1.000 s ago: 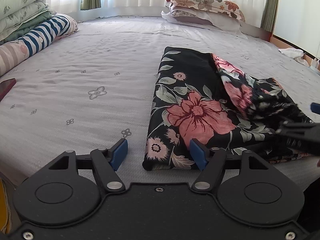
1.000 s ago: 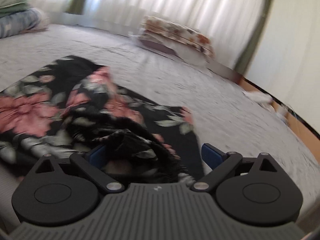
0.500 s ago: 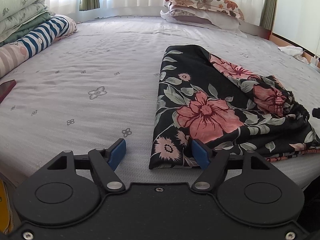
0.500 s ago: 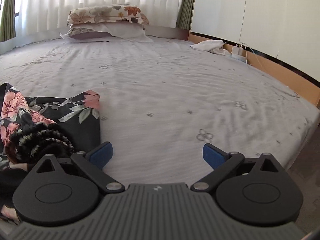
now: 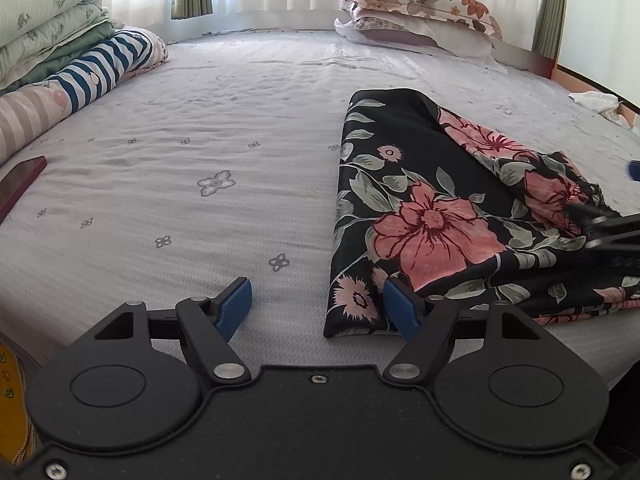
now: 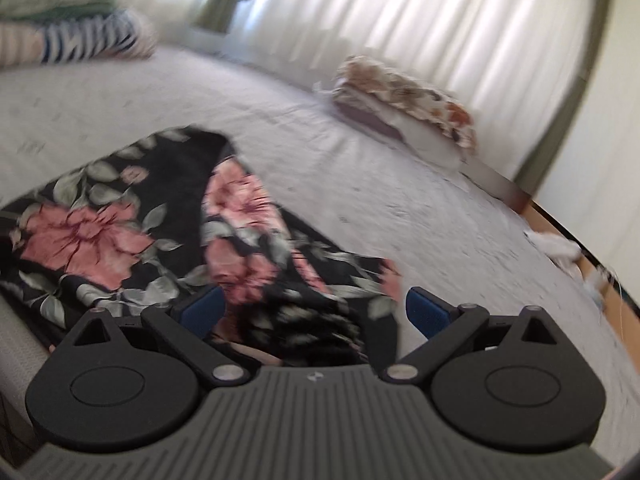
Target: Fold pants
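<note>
The black floral pants (image 5: 432,220) lie folded on the grey bed sheet (image 5: 200,152), near the front edge. They also show in the right wrist view (image 6: 132,216), blurred. My left gripper (image 5: 316,306) is open and empty, its right fingertip at the pants' near left corner. My right gripper (image 6: 312,312) is open, with the bunched waistband end of the pants between and under its fingers. The right gripper's dark frame (image 5: 612,236) also shows at the right edge of the left wrist view, over the pants.
Stacked floral pillows (image 5: 420,12) lie at the far end of the bed. Folded quilts and a striped roll (image 5: 80,64) line the left side. A dark red flat object (image 5: 20,180) lies at the left edge. A white cloth (image 5: 596,102) lies at the far right.
My right gripper has swung back left over the pants' waistband end; half a second ago it faced the bare sheet to the right. The left gripper has hardly moved.
</note>
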Motion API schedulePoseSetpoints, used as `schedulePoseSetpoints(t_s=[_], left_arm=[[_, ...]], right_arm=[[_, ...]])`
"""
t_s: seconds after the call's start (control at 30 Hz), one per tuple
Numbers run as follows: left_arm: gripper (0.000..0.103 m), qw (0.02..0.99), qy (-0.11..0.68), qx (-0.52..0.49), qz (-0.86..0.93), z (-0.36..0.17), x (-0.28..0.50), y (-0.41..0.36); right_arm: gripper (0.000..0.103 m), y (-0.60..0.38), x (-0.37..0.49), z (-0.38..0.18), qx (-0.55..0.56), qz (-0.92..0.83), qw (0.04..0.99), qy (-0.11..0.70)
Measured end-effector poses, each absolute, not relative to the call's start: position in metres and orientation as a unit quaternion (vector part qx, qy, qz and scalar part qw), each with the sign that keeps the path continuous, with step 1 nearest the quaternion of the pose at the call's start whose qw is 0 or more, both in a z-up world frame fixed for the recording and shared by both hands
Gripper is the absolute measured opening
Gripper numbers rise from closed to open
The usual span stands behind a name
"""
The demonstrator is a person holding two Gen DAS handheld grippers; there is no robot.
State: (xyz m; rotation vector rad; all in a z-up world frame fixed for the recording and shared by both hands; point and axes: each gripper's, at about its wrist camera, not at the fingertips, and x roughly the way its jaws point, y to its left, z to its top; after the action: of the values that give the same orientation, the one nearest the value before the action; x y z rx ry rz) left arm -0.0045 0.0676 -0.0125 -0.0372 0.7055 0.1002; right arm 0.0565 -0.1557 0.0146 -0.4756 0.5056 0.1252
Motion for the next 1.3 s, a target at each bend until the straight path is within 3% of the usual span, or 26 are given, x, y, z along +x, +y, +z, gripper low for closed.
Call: schedulePoseSetpoints(t_s=[0.2, 0.37, 0.57, 0.9, 1.13, 1.3], left_arm=[[0.072, 0.938, 0.343, -0.025, 0.047, -0.014, -0.006, 0.07], [0.072, 0.939, 0.341, -0.026, 0.044, -0.015, -0.006, 0.072], [0.072, 0.939, 0.34, -0.021, 0.04, -0.015, -0.006, 0.071], [0.073, 0.945, 0.319, -0.07, 0.014, 0.009, -0.009, 0.075], [0.075, 0.943, 0.331, -0.023, 0.017, 0.007, 0.013, 0.05], [0.076, 0.933, 0.36, -0.019, 0.023, -0.009, 0.023, 0.046]], right_arm=[[0.102, -0.151, 0.114, 0.008, -0.311, 0.016, 0.914, 0.259], [0.103, -0.213, 0.146, 0.044, -0.171, -0.113, 0.946, 0.251], [0.103, -0.271, 0.139, 0.05, -0.058, -0.113, 0.954, 0.271], [0.103, -0.257, 0.069, 0.034, -0.05, 0.0, 0.957, 0.286], [0.103, -0.238, 0.059, -0.001, -0.101, -0.02, 0.934, 0.343], [0.103, -0.255, 0.054, -0.015, -0.028, -0.031, 0.928, 0.369]])
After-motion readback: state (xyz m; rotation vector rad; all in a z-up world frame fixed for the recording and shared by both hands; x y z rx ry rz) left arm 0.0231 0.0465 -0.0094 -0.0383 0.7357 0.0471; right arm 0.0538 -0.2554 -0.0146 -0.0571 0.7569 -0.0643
